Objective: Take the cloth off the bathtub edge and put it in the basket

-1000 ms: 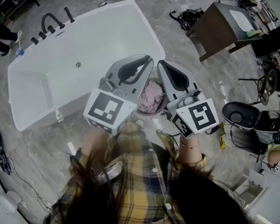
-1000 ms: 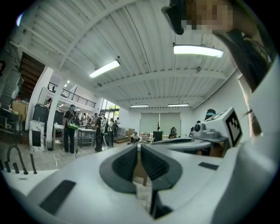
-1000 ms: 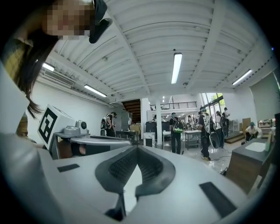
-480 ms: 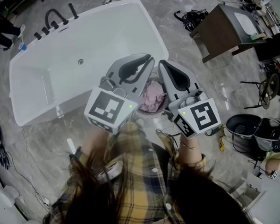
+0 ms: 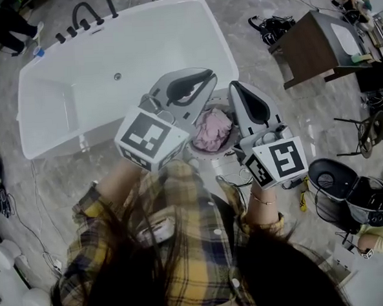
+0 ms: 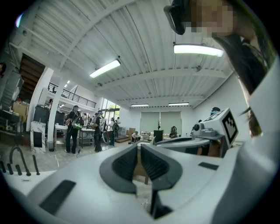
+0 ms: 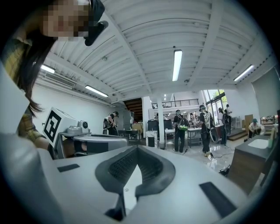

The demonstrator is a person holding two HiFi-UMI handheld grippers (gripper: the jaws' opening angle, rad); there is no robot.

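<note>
The cloth [image 5: 211, 130] lies in the basket [image 5: 194, 150] (the bathtub [image 5: 140, 55] edge looks bare), so your task seems done; your left tool [image 5: 207, 76] and right tool [image 5: 235, 88] are closed, empty.

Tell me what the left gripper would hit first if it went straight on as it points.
Nothing near: the left gripper, shut and empty, points level above the bathtub into the open hall. Its path looks free as far as shown, though depth is unclear.

Head view: from overhead, steeply down, close on left gripper [image 5: 197, 84], right gripper [image 5: 243, 99] and tub [image 5: 107, 51]. Gripper views: close behind own jaws, level across hall. Shared: opposite gripper, standing people [image 6: 74, 127].
</note>
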